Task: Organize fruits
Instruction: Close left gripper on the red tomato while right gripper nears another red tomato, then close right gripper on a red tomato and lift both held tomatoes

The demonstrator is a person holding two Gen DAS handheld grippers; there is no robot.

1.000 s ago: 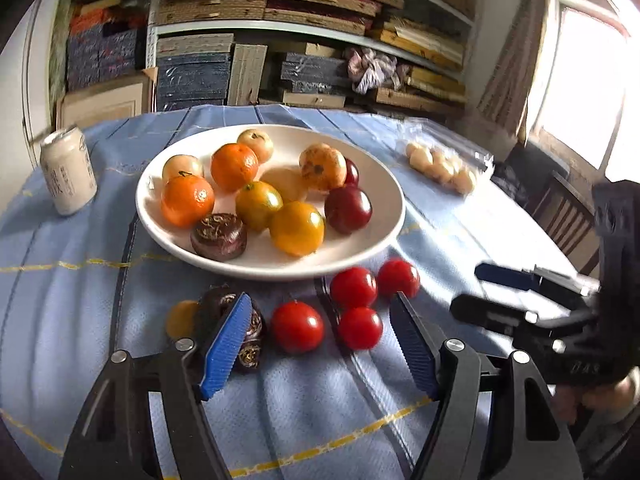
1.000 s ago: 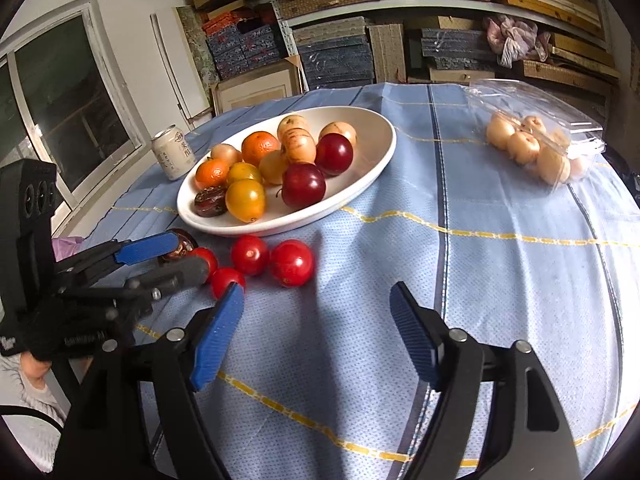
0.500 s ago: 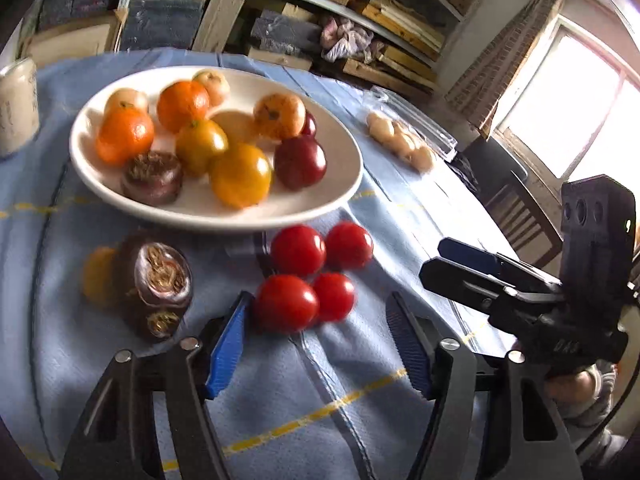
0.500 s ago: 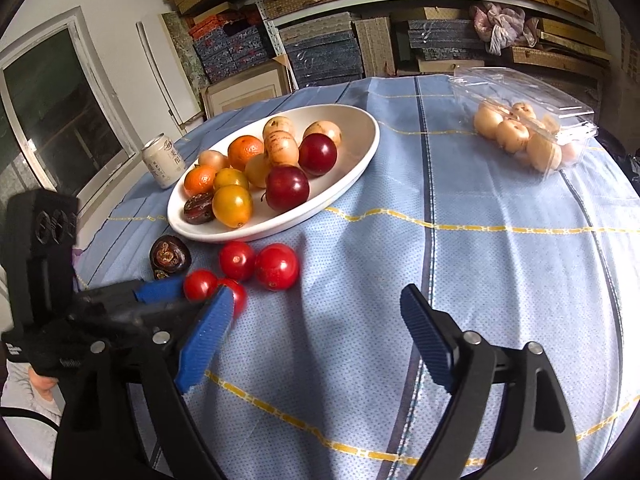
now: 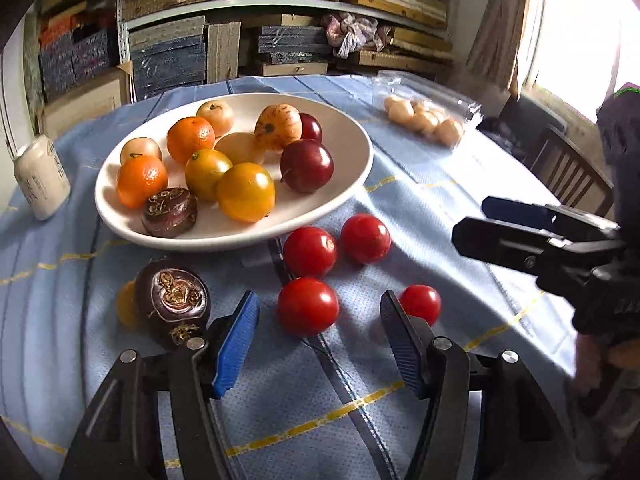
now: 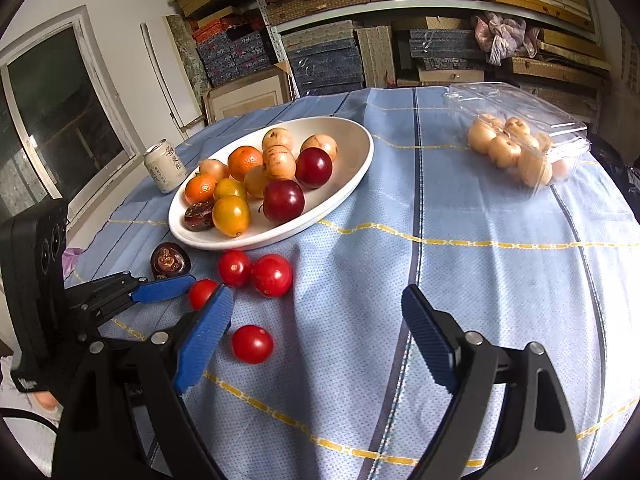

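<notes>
A white oval plate (image 5: 352, 184) (image 6: 356, 184) holds oranges, yellow fruits and dark red plums. Several red tomatoes lie on the blue cloth in front of it. My left gripper (image 5: 320, 326) is open, its jaws on either side of one tomato (image 5: 307, 306) without touching it. A smaller tomato (image 5: 421, 303) (image 6: 252, 343) sits just outside its right finger. A dark purple fruit (image 5: 172, 300) (image 6: 170, 260) lies left of the left finger. My right gripper (image 6: 316, 344) is open and empty above the cloth; it also shows in the left wrist view (image 5: 508, 224).
A drink can (image 5: 40, 178) (image 6: 164, 166) stands left of the plate. A clear plastic box of pale fruits (image 6: 520, 148) (image 5: 424, 120) lies at the far right. Shelves of stacked boxes fill the back. A chair (image 5: 568, 172) stands at the table's right edge.
My left gripper has moved forward so the near tomato lies between its jaws. One small tomato has rolled off to the right, away from the group. My right gripper drew back slightly.
</notes>
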